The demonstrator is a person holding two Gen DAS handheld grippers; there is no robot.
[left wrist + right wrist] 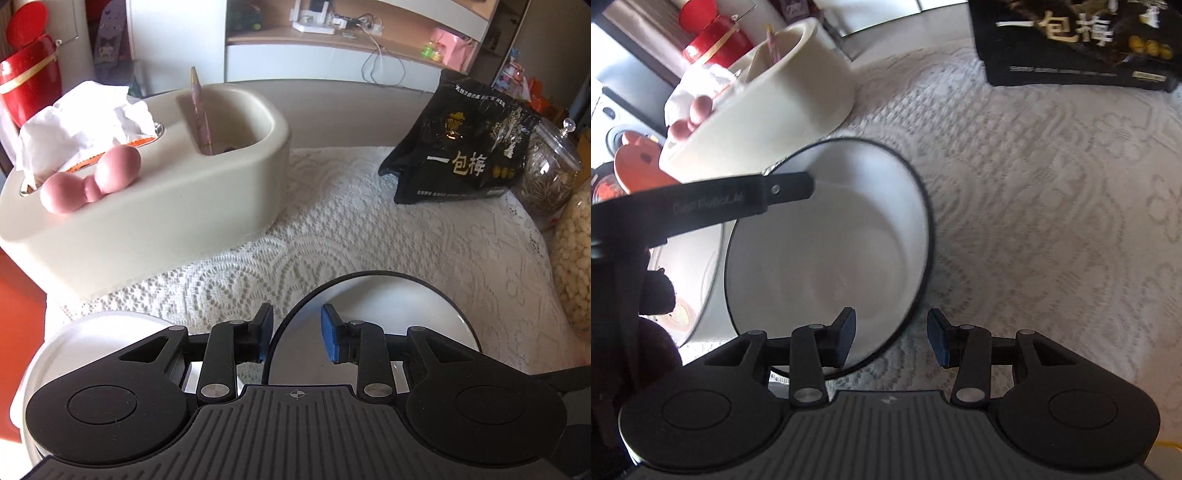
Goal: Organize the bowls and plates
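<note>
Black-rimmed white bowl [827, 236] resting on the lace-covered worktop [1034, 221], cream tissue box [768, 96] just beside at 11 o'clock, black snack bag [1071, 40] well apart at 1 o'clock. White plate [92, 332] lying just beside at 9 o'clock. Left hand-held gripper [297, 334] narrowly parted astride the bowl rim, no pad contact discernible. Right hand-held gripper [892, 338] parted astride the near rim, gripping nothing.

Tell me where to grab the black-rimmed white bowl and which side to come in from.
Grip the black-rimmed white bowl by its thin upright rim, one pad inside the wall and one outside. The rim nearest the right claw is bare and open, so coming from above on that near side looks best. The far side is crowded by the cream tissue box, and the left claw already straddles the rim on the opposite side.
</note>
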